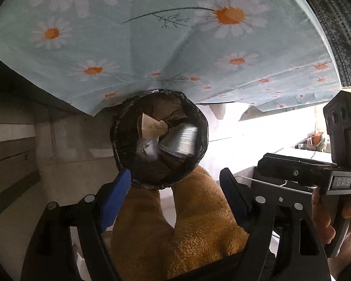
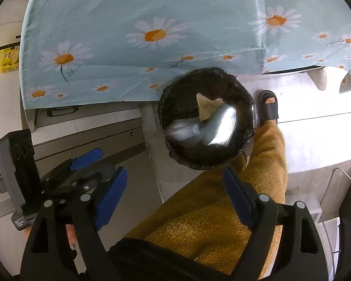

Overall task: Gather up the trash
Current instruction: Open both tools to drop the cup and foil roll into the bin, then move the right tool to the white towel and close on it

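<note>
We see both grippers, left gripper (image 1: 175, 187) and right gripper (image 2: 175, 182), held wide apart and empty above the bin (image 1: 160, 139). The trash (image 1: 152, 126) lies inside, the silvery wrapper (image 2: 222, 128) at 3 o'clock. Risk: the bin stands beside the person's foot (image 2: 268, 106), under the desk's cloth (image 1: 152, 35); a knock could tip it.

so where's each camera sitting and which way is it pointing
Left wrist: sits behind the left tongs, aimed steeply down at the bin by the daisy tablecloth; shows the person's brown fleece trousers, the right tongs' body and the hand holding it.
Right wrist: sits behind the right tongs, also aimed down at the bin; shows trousers, a sandalled foot and the left tongs.
Shared: bin with trash, tablecloth, trousers.
</note>
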